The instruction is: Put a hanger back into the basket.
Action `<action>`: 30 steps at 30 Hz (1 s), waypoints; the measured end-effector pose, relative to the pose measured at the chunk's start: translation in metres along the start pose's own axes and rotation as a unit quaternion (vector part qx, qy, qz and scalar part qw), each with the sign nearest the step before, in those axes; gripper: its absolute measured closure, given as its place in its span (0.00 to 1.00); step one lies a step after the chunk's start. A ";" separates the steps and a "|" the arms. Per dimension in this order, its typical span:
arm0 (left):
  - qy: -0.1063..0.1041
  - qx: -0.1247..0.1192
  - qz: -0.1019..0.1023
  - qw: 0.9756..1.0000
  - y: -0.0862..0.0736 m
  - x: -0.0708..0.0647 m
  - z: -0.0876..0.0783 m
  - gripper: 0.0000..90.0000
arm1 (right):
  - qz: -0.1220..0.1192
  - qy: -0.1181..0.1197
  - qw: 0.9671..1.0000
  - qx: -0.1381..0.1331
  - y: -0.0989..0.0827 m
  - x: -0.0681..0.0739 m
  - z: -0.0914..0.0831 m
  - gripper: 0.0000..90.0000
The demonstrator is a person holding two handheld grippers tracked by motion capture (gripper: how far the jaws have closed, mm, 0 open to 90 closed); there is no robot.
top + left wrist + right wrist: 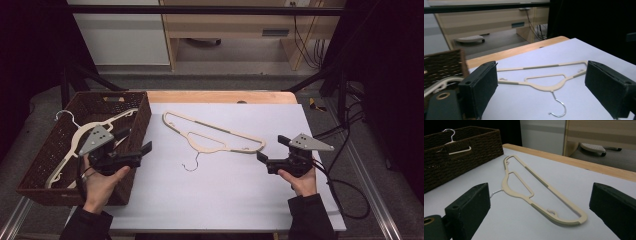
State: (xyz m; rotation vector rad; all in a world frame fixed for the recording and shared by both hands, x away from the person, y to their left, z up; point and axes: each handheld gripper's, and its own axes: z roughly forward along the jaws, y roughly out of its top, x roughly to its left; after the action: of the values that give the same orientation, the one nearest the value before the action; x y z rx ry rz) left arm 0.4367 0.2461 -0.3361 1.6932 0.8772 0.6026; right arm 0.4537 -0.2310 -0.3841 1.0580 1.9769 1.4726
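Two forearms in dark sleeves come in from the bottom edge of the high view, each hand holding a black claw topped with a grey three-cornered plate. Between them, on a white sheet covering the desk [220,200], lies a cream hanger [215,134] with grey non-slip strips and a thin metal hook. It lies flat near the middle of the sheet, its long bar running from upper left to lower right and its hook pointing toward the person.

At the left, the left claw [137,147] hangs just above the right-hand edge of a dark woven basket [142,117], its jaws standing wide apart with nothing between them. In the left gripper view, the cream hanger [544,81] appears beyond the jaws, well clear of both pads.

A second cream hanger [75,137] lies inside the basket, tilted against the weave, with its metal hook near the far left corner.

At the right, the right claw [272,149] is held just beside the lower right end of the hanger on the sheet, apart from it. Its jaws are also spread wide and empty. In the right gripper view, the hanger [544,192] lies ahead between the two pads.
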 end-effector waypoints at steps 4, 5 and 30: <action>-0.013 0.017 0.014 1.000 -0.002 -0.015 0.017 0.12 | 0.002 0.002 1.000 -0.003 0.000 0.000 -0.001 0.04; -0.016 0.021 0.015 1.000 -0.003 -0.019 0.022 0.12 | 0.001 0.001 1.000 -0.004 0.001 0.000 -0.001 0.04; -0.001 0.160 0.000 0.987 -0.057 -0.048 0.140 0.22 | -0.002 0.016 1.000 -0.004 -0.001 0.004 0.002 0.05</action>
State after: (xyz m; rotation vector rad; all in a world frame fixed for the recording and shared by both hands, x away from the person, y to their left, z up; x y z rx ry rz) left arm 0.5002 0.1342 -0.4295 1.9793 1.0130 0.4771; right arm 0.4528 -0.2266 -0.3852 1.0325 1.9922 1.5017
